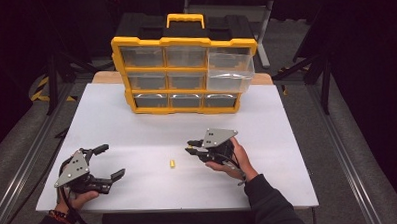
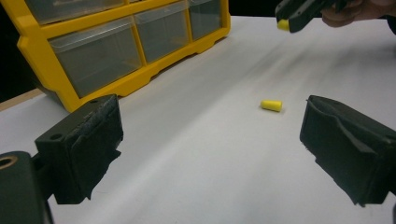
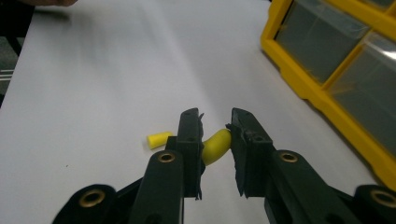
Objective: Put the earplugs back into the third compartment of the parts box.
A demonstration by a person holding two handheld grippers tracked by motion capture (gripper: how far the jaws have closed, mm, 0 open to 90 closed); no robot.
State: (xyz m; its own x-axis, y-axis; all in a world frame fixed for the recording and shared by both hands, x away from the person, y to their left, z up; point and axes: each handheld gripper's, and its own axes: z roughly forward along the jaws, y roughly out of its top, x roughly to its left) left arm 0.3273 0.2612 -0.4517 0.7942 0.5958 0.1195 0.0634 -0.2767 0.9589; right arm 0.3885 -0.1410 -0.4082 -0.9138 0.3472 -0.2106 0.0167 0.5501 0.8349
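A small yellow foam plug point(image 3: 215, 145) is bent and pinched between the jaws of my right gripper point(image 3: 215, 117), which is shut on it just above the white table. From above, that right gripper point(image 1: 189, 147) sits right of centre and points left. A second yellow plug point(image 1: 172, 164) lies loose on the table, just left of it; I also see this loose plug point(image 3: 159, 139) beyond the right jaws. My left gripper point(image 1: 113, 160) rests at the front left, open wide and holding nothing. Its jaws point(image 2: 210, 126) frame the loose plug point(image 2: 271, 105) from a distance.
A yellow drawer organizer point(image 1: 185, 75) with clear drawers stands at the back of the white board point(image 1: 137, 124). Its top right drawer point(image 1: 230, 73) is pulled out. The board's front edge runs close to both hands.
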